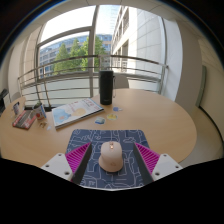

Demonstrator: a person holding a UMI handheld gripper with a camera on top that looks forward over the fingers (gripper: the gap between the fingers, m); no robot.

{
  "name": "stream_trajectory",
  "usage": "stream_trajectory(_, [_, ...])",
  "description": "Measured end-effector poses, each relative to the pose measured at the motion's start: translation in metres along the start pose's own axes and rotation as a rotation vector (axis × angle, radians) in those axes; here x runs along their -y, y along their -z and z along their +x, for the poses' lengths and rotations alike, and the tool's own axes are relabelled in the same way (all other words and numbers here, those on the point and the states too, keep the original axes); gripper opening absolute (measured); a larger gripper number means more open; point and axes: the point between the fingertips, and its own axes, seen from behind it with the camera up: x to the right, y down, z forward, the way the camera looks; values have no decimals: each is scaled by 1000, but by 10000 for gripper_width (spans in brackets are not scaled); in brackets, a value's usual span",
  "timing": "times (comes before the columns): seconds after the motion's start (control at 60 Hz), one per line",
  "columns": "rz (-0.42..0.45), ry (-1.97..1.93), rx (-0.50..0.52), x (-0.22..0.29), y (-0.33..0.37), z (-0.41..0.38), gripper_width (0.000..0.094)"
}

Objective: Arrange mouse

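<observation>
The small beige rounded computer mouse (111, 155) rests on the dark patterned rectangular mouse pad (108, 140), centred on its near half. The gripper (111, 158) fingers are spread, flanking the mouse with gaps.

A round wooden table (150, 115) stands by tall windows (70, 45). On it, a dark cylindrical speaker (106, 86) stands upright at the far edge, with an open magazine (72, 112) lying nearby.
</observation>
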Motion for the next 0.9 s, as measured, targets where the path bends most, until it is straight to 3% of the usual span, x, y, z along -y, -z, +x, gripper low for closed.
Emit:
stream_trajectory(0.2, [74,33,-34,18,103,-8,850])
stream_trajectory(0.45, [101,52,-48,1,207,-22,850])
stream_trajectory(0.9, [117,25,-67,-9,259,-24,848])
